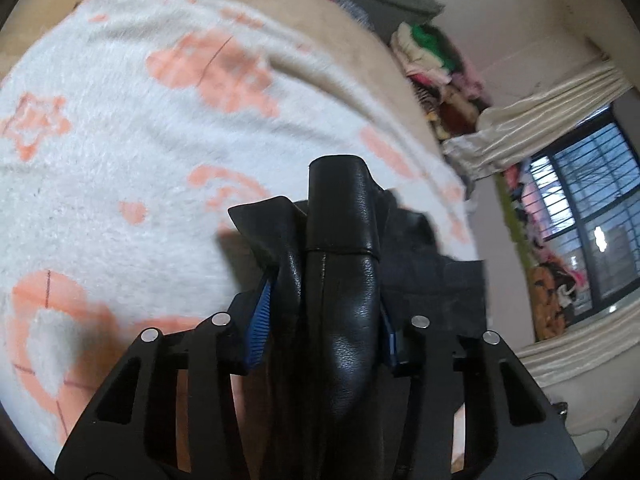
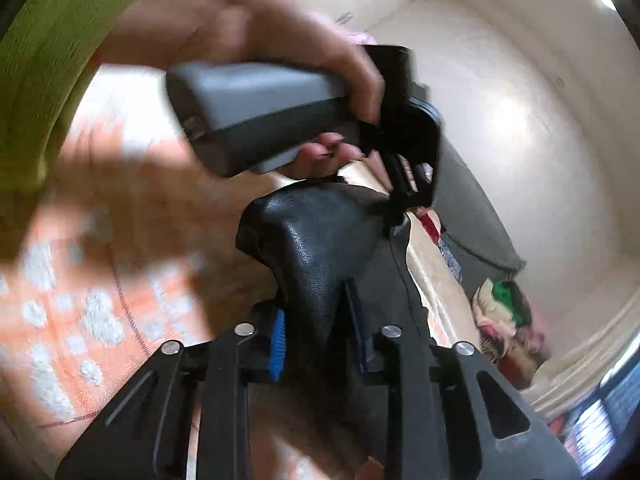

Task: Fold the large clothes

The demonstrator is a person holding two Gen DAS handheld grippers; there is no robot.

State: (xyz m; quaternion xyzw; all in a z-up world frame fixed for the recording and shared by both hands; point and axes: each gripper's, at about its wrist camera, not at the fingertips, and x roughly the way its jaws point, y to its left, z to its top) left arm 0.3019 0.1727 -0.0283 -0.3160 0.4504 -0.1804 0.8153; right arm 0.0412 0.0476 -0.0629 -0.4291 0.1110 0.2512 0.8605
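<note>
Nearest to us in the left wrist view, the left gripper [image 1: 324, 316] is clenched on a bunched fold of the black leather-like garment [image 1: 340, 248], whose thick seam stands up between the blue pads [image 1: 262, 320] toward twelve o'clock. In the right wrist view the right gripper [image 2: 320, 332] likewise grasps a rounded fold of the same garment [image 2: 316, 248], the dark material pinched between its blue pads [image 2: 278, 340].

Just beyond that fold, toward twelve o'clock in the right view, a hand [image 2: 280, 40] holds the grey handle of the other gripper [image 2: 260, 120], close above the garment; we judge both claws sit on neighbouring parts of one edge. Under the garment lies the white fleece blanket with orange shapes [image 1: 140, 128], spread from nine to twelve o'clock. Farther off, at two o'clock, we see a pile of mixed clothes [image 1: 436, 64], and at three o'clock a window with cream curtains [image 1: 576, 200].

What worries us:
- The slick leather may slide out of the pads if we pull the two grips apart.
- Each claw holds a thick bunch, so a layer could drop free and spoil the fold.
- The two tools are close together and could knock into each other.
- The blur suggests quick motion, so the garment could drag the blanket along.
</note>
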